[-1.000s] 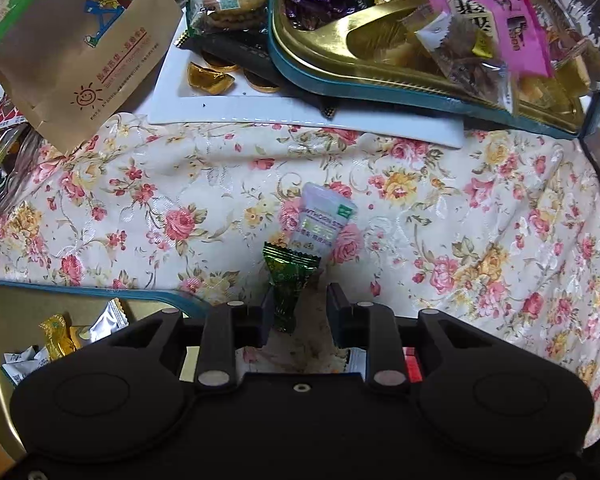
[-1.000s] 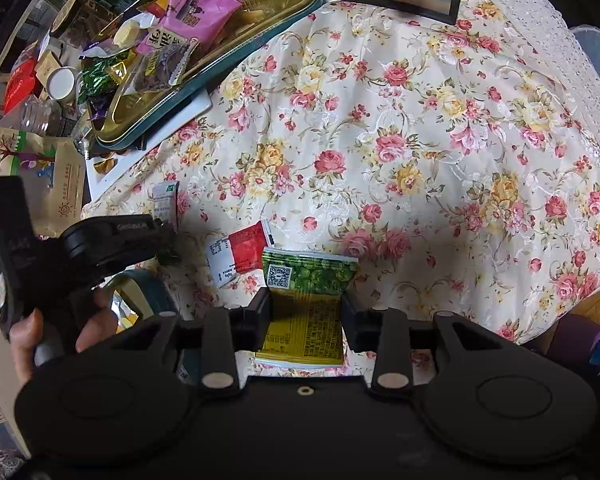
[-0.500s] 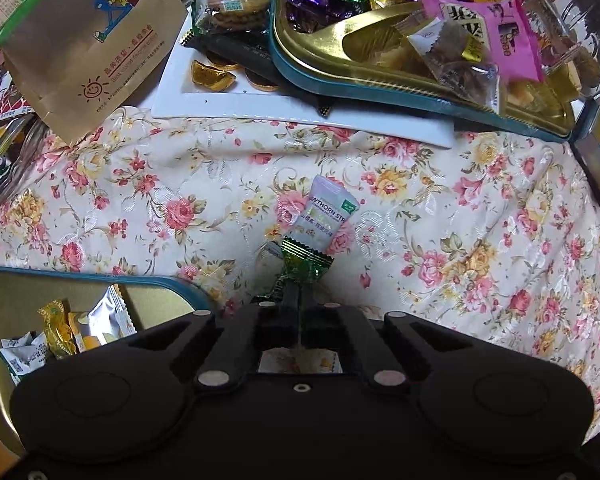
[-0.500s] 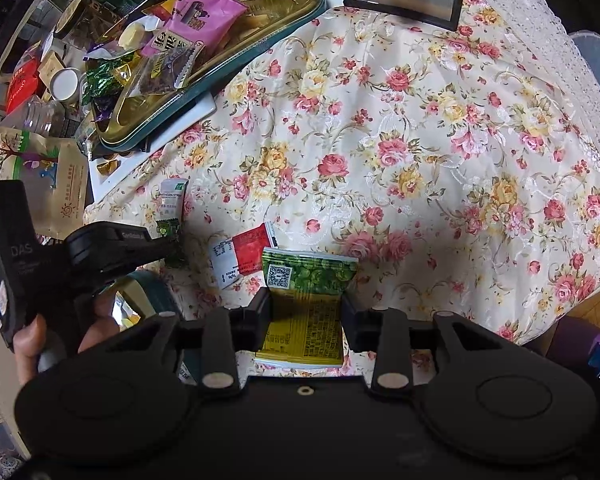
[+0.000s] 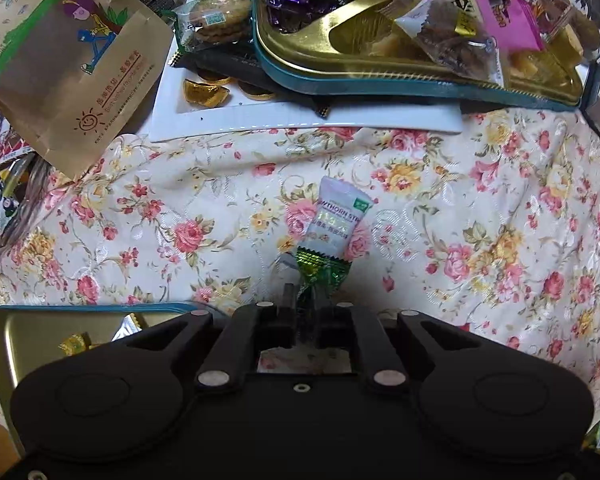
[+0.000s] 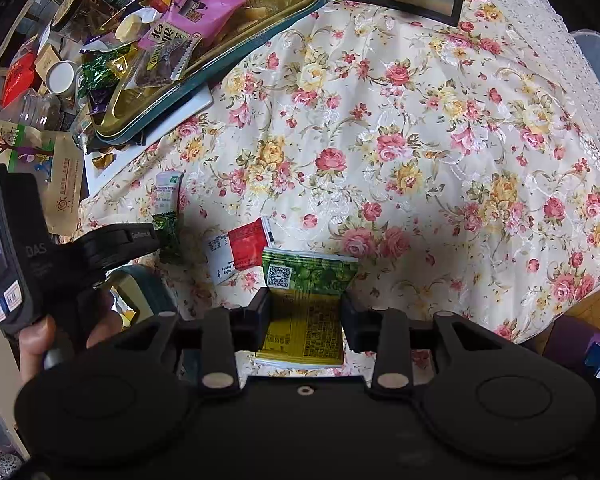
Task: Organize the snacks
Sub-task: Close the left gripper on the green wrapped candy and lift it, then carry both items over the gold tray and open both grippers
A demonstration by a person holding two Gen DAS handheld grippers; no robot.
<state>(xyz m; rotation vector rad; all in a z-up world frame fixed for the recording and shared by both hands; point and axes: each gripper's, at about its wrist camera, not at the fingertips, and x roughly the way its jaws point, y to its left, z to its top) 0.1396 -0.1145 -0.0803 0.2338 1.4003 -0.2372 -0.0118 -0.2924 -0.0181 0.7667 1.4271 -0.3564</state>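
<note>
Far left in the right wrist view, a hand (image 6: 40,340) grips the left gripper (image 5: 305,300), which points down at the surface (image 6: 420,128). Its fingers (image 5: 287,300) are clenched on a green candy (image 5: 320,274), pinched at the wrapper. Just behind the candy a pale sachet (image 5: 336,220) lies flat on the floral cloth, touching it. A gold tin (image 5: 24,332) with a few sweets sits beside the left gripper at the surface's near edge. Further right, a red-and-white packet (image 6: 240,252) lies on the cloth, just beside a green-and-yellow packet (image 6: 304,300). The right gripper (image 6: 305,316) grasps that packet, its fingers (image 6: 262,312) pressing both sides. At the back, a loaded gold tray (image 5: 380,68) rests on a white board (image 5: 300,120).
</note>
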